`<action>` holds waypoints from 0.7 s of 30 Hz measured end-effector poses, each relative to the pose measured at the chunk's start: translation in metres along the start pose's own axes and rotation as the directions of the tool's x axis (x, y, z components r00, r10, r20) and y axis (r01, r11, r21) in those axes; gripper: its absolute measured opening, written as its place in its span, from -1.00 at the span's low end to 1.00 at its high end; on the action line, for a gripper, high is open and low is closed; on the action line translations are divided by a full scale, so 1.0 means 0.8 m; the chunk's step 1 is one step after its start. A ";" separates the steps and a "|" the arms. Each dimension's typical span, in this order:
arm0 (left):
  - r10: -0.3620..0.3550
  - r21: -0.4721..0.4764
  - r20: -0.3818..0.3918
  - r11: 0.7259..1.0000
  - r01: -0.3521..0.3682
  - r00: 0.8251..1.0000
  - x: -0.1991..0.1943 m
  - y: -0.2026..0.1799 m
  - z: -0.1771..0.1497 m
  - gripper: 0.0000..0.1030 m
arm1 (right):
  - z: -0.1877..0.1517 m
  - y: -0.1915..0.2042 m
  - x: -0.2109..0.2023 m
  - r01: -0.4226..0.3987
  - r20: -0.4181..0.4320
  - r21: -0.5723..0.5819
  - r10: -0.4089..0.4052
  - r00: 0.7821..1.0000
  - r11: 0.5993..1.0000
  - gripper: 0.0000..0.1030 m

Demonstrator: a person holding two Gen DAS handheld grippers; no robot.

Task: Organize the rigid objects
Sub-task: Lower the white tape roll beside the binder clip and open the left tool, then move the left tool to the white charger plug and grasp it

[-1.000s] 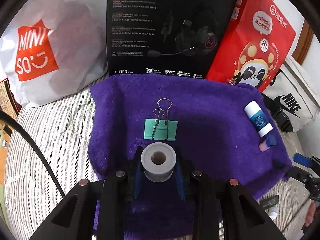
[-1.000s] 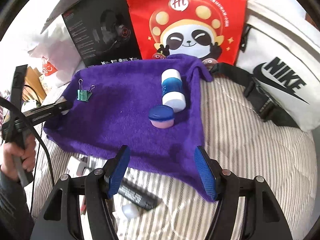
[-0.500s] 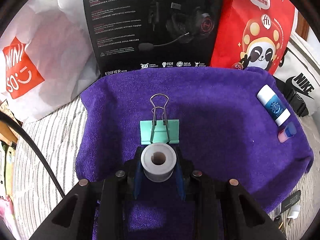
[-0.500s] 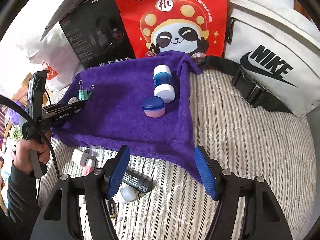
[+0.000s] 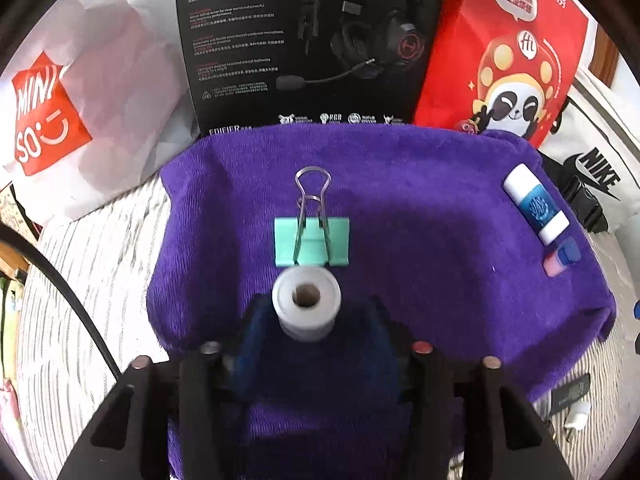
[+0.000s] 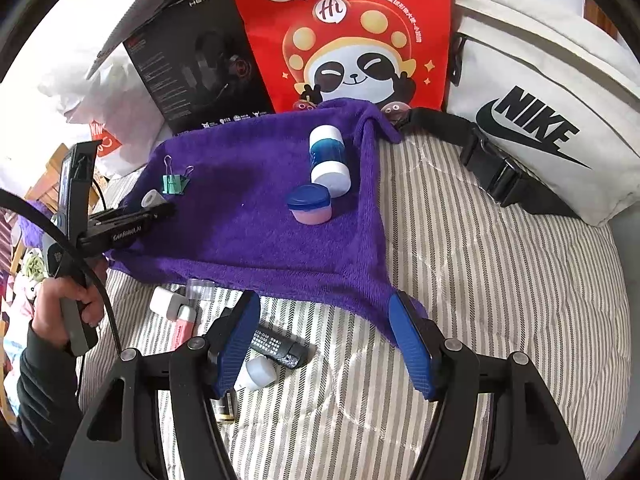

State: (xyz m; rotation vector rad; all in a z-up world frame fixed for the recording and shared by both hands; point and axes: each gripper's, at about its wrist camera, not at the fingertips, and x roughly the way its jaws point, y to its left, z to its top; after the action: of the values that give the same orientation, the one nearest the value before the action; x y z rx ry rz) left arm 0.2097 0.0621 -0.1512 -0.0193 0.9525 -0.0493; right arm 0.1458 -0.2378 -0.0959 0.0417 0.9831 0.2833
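Grey spool (image 5: pixel 306 303) stands on the purple towel (image 5: pixel 420 216), bore toward the left camera, long axis along the fingers, just before one green binder clip (image 5: pixel 311 241). Left hand-held gripper (image 5: pixel 310 330) is released, blue pads apart from the spool. Right hand-held gripper (image 6: pixel 326 344) is spread wide, holding nothing. One blue-white tube (image 6: pixel 329 162), one pink jar (image 6: pixel 310 205). Striped bed (image 6: pixel 500 280) beneath.

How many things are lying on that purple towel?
4: a green clip beside the grey spool near the left edge, and a blue-white tube with a small pink jar toward the right. Folds might hide more.
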 end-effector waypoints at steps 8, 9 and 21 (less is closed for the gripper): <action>-0.007 -0.041 0.013 0.999 0.008 1.000 -0.040 0.003 -0.022 -0.05 | -0.013 0.007 -0.018 -0.011 0.020 -0.003 0.011 1.000 1.000 0.29; -0.010 -0.044 0.024 0.999 0.011 1.000 -0.051 0.001 -0.025 -0.05 | -0.016 0.008 -0.020 -0.014 0.022 -0.004 0.014 1.000 1.000 0.29; -0.140 -0.079 0.013 0.987 0.140 0.990 -0.093 -0.058 -0.082 -0.03 | -0.042 0.014 -0.034 -0.032 0.026 -0.006 0.032 0.999 0.999 0.30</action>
State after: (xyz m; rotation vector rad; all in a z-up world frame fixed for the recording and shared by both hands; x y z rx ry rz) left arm 0.1114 0.0199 -0.1266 -0.1606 0.9446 -0.1407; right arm 0.1013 -0.2368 -0.0907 0.0562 0.9569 0.3141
